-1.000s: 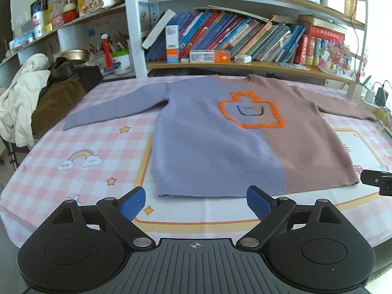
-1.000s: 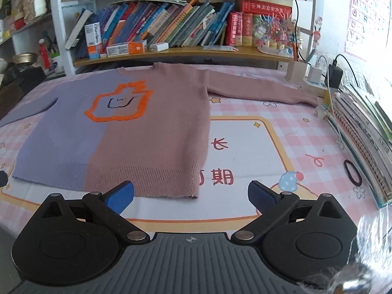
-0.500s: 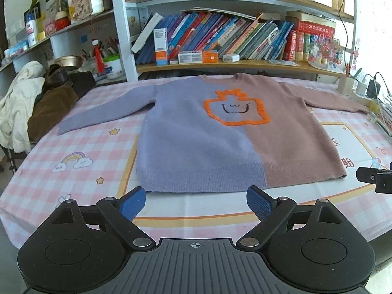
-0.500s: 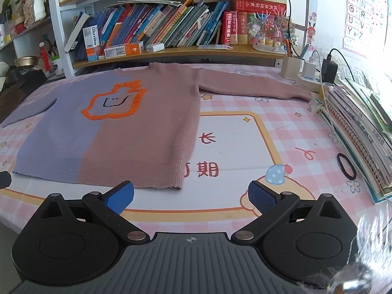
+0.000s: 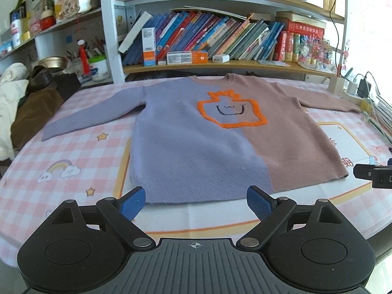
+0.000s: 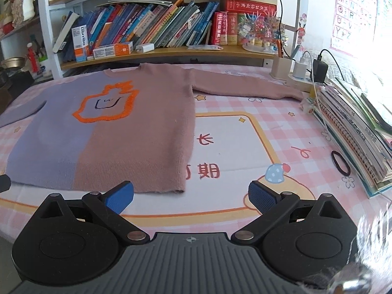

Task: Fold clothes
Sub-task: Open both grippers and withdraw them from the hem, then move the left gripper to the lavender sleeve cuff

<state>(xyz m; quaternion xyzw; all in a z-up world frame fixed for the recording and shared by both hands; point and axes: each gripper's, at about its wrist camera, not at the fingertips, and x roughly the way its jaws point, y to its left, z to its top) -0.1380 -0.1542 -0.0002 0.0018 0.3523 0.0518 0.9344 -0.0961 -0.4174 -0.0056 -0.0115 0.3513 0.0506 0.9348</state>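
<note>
Table: pink-and-white checked tablecloth [image 5: 73, 152] with star, rainbow and cloud prints covered it; large red Chinese characters sat in a yellow-bordered white panel, one readable as "期" [image 6: 208, 171].
Bookshelf: white-framed wooden shelf [image 6: 171, 51] stood behind the table, packed with leaning books; spine text too small to read.
Sweater: two-tone knit sweater [image 5: 196, 142], lavender on one half and dusty pink on the other, lay flat and face up on the table, both sleeves spread out, hem towards the grippers. Orange fuzzy outline with a small black smiling face [image 5: 230, 112] on the chest.
Wall chart: alphabet poster [image 6: 352, 17] at the right, letters "Y", "Z" legible.
Left gripper [image 5: 196, 202]: blue-padded fingers spread wide, empty, just short of the lavender hem.
Right gripper [image 6: 191, 196]: fingers spread wide, empty, near the pink hem corner.
Box: white-and-orange carton [image 6: 82, 42] on the shelf, label looked like "Glarnlile", unsure.
Hair tie: black loop [image 6: 340, 163] beside stacked books.
</note>
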